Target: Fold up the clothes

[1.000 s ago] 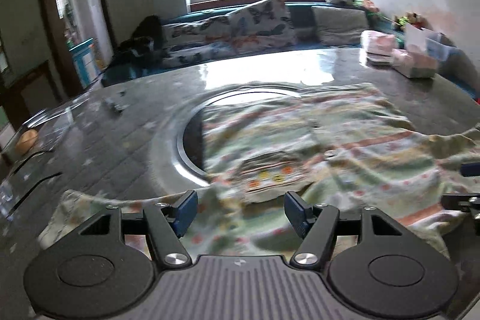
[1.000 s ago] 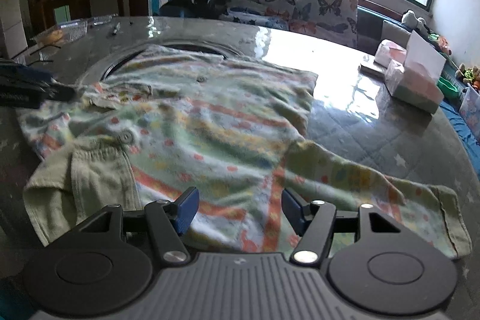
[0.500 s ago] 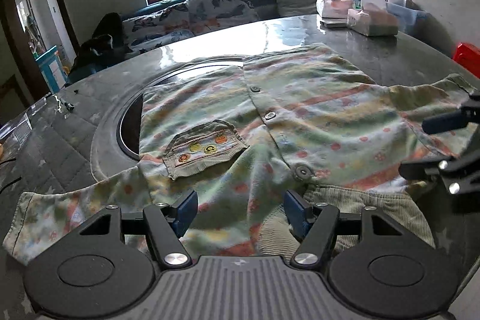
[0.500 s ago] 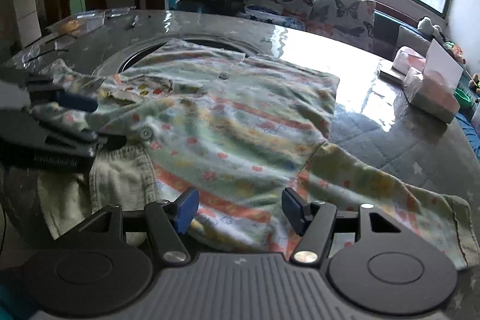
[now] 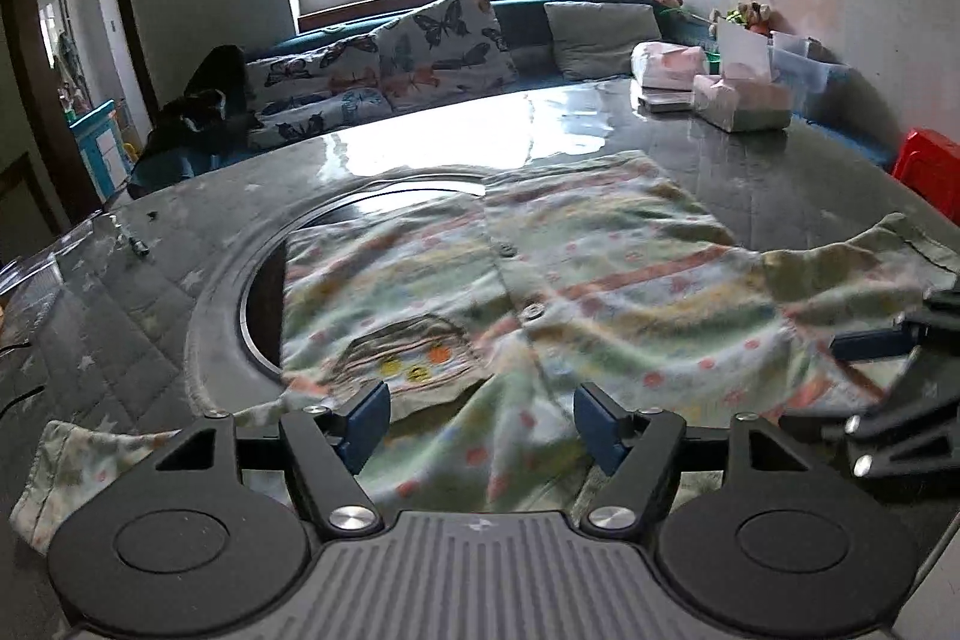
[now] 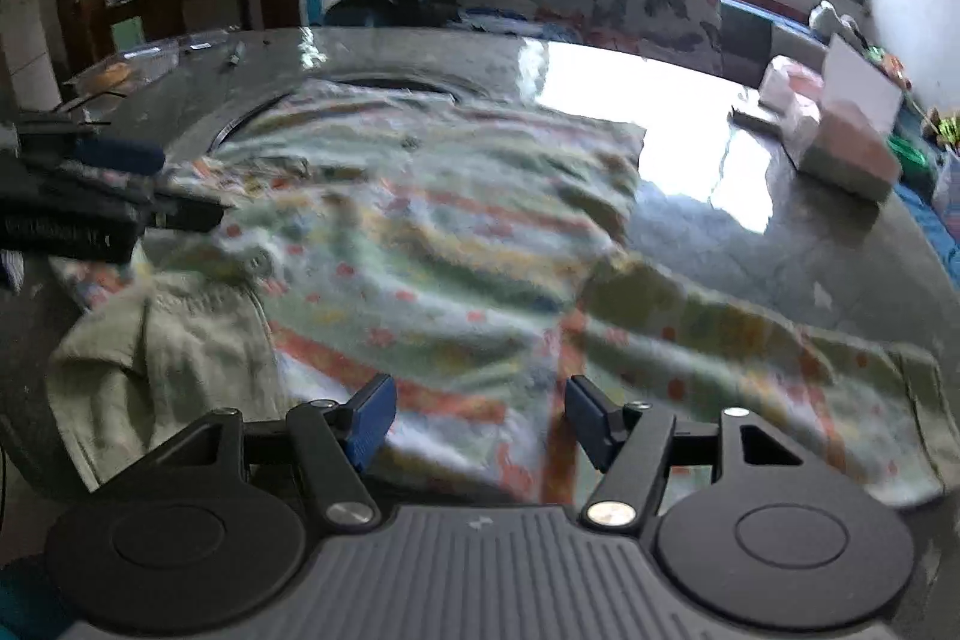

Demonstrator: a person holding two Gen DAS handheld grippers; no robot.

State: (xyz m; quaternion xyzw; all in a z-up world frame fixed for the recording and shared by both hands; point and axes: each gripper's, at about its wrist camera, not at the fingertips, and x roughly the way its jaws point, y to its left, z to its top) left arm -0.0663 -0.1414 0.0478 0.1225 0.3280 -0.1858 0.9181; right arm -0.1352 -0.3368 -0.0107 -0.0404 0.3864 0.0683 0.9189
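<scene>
A pale green child's shirt [image 5: 600, 280] with coloured stripes, buttons and a chest pocket lies spread face up on the dark round table [image 5: 780, 172]. It also shows in the right wrist view [image 6: 450, 268]. My left gripper [image 5: 480, 421] is open and empty, low over the shirt's near edge by the pocket. My right gripper [image 6: 477, 421] is open and empty over the near edge by the right sleeve [image 6: 780, 358]. The right gripper also shows at the right edge of the left wrist view [image 5: 888, 370]. The left gripper shows at the left of the right wrist view [image 6: 108, 202].
A round recessed ring [image 5: 252, 292] in the table lies partly under the shirt. Tissue packs and boxes [image 5: 738, 100] stand at the far right of the table. A clear tray [image 6: 126, 64] sits at the far left. A sofa with butterfly cushions [image 5: 420, 52] runs behind.
Both grippers stay open. The left wrist view has dropped lower and closer to the shirt's near edge. The right gripper has moved slightly forward over the shirt.
</scene>
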